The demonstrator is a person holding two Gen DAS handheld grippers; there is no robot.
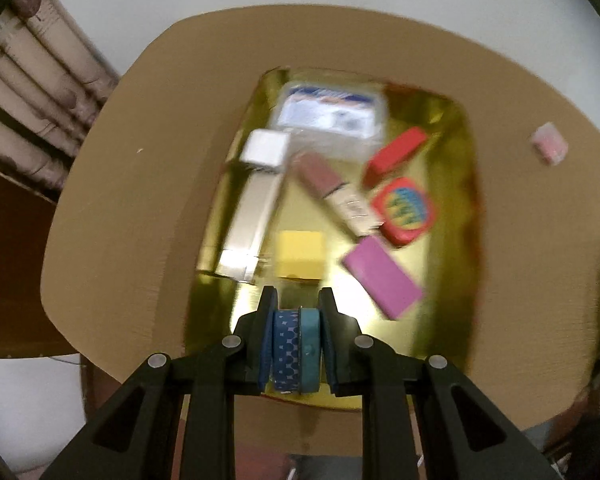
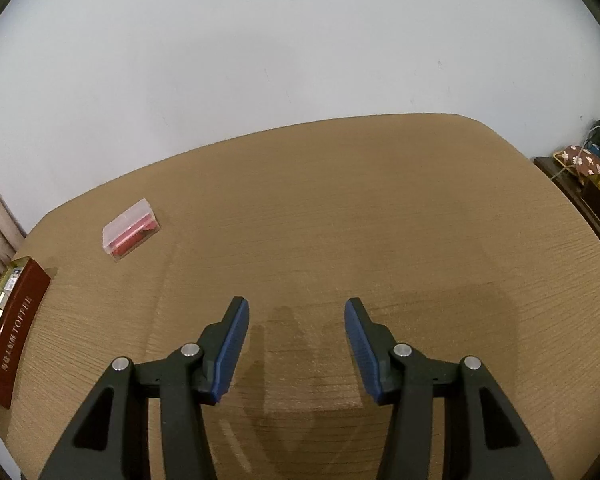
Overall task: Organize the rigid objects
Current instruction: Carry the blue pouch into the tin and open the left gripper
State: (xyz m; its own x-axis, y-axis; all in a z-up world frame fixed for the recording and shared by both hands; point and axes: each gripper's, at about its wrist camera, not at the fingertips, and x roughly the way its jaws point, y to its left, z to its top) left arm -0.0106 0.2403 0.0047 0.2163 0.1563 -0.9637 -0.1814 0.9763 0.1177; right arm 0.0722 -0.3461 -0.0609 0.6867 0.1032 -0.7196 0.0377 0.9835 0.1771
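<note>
Your left gripper (image 1: 298, 344) is clenched on two rolls of tape (image 1: 296, 350), one patterned blue, one teal, held above the near edge of the gold tray (image 1: 452, 208) on the desk (image 1: 140, 200). The view is blurred. In the tray lie a yellow block (image 1: 301, 254), a purple block (image 1: 382, 276), a red block (image 1: 396, 154), a long silver box (image 1: 250, 216) and a clear packet (image 1: 332, 114). Your right gripper (image 2: 297, 348) hangs released over bare desk. A small clear case (image 2: 130, 233) with red contents sits near the desk's far left corner, apart from the tray.

blue tape rolls (image 1: 296, 346) upright above gold tray (image 1: 456, 208)
</note>
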